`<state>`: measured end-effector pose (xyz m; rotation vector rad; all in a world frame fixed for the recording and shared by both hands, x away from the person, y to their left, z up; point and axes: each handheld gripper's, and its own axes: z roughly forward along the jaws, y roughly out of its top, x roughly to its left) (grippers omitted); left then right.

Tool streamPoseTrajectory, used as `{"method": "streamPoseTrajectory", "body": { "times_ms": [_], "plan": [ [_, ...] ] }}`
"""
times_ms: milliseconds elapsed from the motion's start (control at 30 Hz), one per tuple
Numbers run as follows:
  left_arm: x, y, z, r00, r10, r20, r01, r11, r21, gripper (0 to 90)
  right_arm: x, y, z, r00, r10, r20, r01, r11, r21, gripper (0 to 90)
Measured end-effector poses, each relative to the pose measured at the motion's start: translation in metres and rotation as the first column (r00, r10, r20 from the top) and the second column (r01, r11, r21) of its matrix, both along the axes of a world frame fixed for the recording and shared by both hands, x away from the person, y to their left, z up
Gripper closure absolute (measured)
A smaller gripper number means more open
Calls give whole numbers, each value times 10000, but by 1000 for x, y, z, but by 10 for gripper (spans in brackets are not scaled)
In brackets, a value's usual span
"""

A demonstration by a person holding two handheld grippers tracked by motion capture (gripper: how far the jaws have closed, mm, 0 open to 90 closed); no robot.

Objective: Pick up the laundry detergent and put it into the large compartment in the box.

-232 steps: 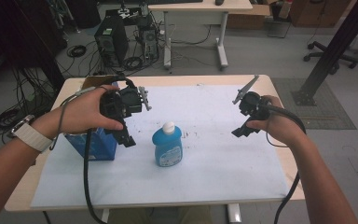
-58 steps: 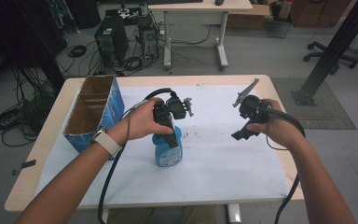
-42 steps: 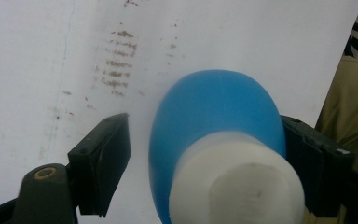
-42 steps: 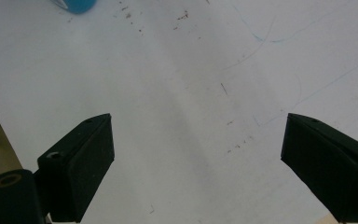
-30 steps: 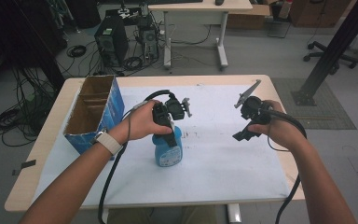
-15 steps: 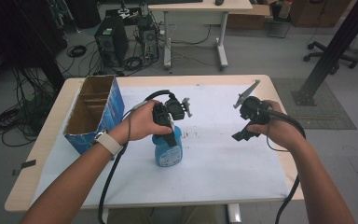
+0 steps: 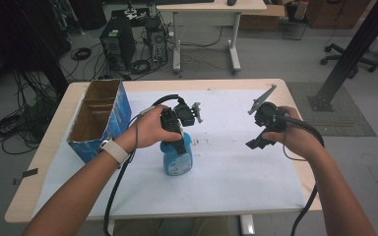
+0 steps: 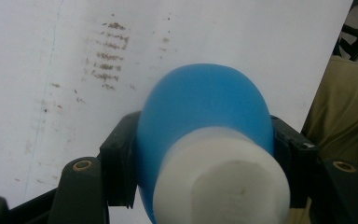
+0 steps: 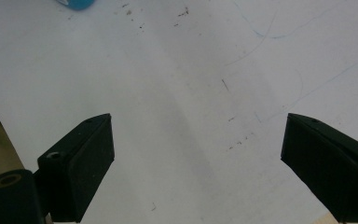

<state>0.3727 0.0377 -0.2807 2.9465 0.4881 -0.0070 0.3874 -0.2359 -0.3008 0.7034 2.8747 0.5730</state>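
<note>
Clamping the blue bottle beside the cardboard box, the left gripper should lift straight while the right gripper waits wide open.

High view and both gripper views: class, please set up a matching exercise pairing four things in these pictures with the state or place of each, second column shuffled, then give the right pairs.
Column one:
1. blue bottle
2. cardboard box
3. left gripper
4. right gripper

Column two:
A. jaws wide apart above bare white paper
B. stands open-topped at the table's left end
C. upright on the white sheet, white cap on top
D. jaws pressed on both sides of the bottle's shoulder

Right pairs: 1-C, 2-B, 3-D, 4-A
</note>
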Motion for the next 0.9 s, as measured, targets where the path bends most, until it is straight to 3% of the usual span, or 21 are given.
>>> {"method": "streamPoseTrajectory", "body": {
  "times_ms": [233, 900],
  "plan": [
    [-1, 0, 1, 9999, 103, -8, -103, 9999, -42, 375, -1, -1, 0, 10000, -4, 29, 4, 10000, 10, 96],
    [-7, 9, 22, 9983, 569, 129, -568, 9984, -56, 375, -3, 3, 3, 10000, 20, 81, -20, 10000, 32, 96]
  ]
}}
